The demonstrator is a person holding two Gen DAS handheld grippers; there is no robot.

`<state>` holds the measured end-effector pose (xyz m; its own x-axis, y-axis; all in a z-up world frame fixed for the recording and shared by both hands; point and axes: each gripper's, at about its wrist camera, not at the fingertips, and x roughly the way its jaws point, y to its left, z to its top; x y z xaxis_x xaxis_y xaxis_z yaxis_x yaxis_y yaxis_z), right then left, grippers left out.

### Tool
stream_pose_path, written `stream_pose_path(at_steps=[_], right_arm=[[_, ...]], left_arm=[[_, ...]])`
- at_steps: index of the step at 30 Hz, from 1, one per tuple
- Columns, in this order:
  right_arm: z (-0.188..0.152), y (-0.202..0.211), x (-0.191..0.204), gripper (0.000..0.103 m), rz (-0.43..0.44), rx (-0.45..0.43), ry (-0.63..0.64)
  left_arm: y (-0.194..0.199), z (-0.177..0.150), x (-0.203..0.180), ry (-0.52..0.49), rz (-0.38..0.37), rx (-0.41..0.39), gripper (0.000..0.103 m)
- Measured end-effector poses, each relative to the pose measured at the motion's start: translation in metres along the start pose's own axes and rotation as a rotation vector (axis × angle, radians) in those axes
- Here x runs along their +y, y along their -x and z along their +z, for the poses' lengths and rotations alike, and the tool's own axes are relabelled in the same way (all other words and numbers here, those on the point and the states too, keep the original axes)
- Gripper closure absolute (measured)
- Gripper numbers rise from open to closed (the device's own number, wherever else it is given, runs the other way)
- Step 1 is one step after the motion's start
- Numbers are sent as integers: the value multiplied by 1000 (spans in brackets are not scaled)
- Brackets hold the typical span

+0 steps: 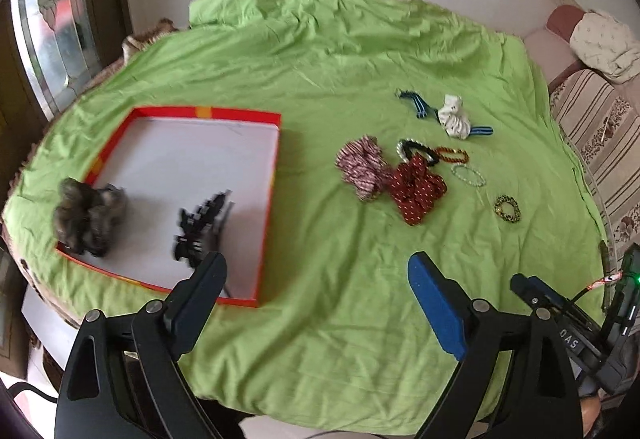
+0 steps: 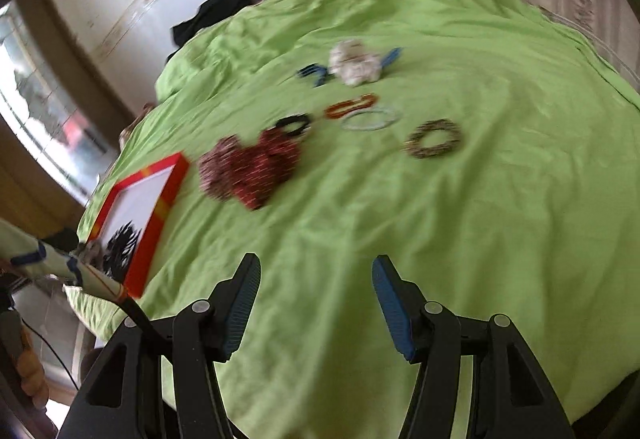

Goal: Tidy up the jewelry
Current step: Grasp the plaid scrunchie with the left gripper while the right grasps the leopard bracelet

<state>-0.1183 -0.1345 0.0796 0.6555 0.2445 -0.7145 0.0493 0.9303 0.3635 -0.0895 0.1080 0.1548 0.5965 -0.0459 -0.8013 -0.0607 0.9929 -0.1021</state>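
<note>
You held both the left gripper (image 1: 316,271) and right gripper (image 2: 316,275) apart and empty; the scrunchies (image 1: 390,177) lay well right of the red-rimmed box (image 1: 269,195); you needed one clean, centred pinch.

Right wrist view: blurred throughout. Ahead-left of the tongs, the red-rimmed tray (image 2: 154,217) is partly hidden behind a sleeve (image 2: 52,259); its dark contents cannot be identified. Left wrist view: black claw clip (image 1: 200,231), just beyond the left finger, smeared by motion. Fabric items (image 2: 248,167) ahead: patterns unreadable.
</note>
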Motion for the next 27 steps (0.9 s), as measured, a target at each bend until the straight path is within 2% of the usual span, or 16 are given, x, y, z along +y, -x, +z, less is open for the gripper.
stream_pose_path(at_steps=[4,9,13,16,19,27], right_arm=[[3,-1,-28,40,-29,-12,-53],[6,-7,-56,40,-57,-16,-96],[19,-13,-71,40,-79,-23,-111],[37,-19,-81,40,-102,-33,-113],[53,-27,-88,40,-121,-41,-104],[79,-64,-114,46,-118,8,-159]], left_arm=[[-17,3,-7,29,-21,36,12],[-33,9,-19,2,-3,41,12],[-51,25,-23,-5,-26,41,12],[-77,44,-23,25,-70,63,13],[-104,63,-24,64,-128,92,24],[-177,95,-18,163,-181,155,25]])
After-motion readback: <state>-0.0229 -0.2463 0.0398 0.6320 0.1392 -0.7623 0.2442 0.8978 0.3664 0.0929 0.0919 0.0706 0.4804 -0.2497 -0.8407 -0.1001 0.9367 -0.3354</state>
